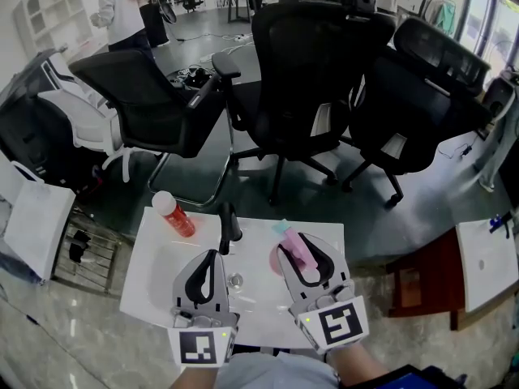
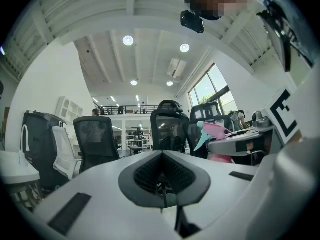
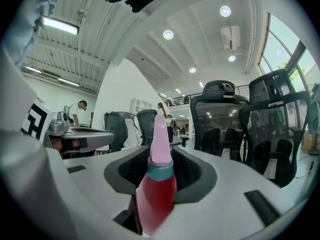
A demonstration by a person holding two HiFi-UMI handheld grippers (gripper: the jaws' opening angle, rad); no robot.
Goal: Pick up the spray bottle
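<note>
Right gripper: jaws partly closed and clamped on the spray bottle, one pad on each side just below its teal collar. The pink spray head stands upright above the jaws, and the red-pink body hangs below them. In the head view the bottle sits at the right of the white table, with its teal nozzle tip pointing away from the person. Whether its base touches the tabletop cannot be determined.

Left gripper: jaws brought together, nothing between them. It hangs over the left half of the table, beside the right gripper and apart from it.

Other items on the table:
- A red bottle with a white cap lies on its side at the far left corner, well apart from both grippers.
- A black object stands near the far edge, just ahead of the left gripper; its type is not identifiable.
- A small clear round item rests between the two grippers.

Black office chairs stand beyond the table. A person stands in the background.
</note>
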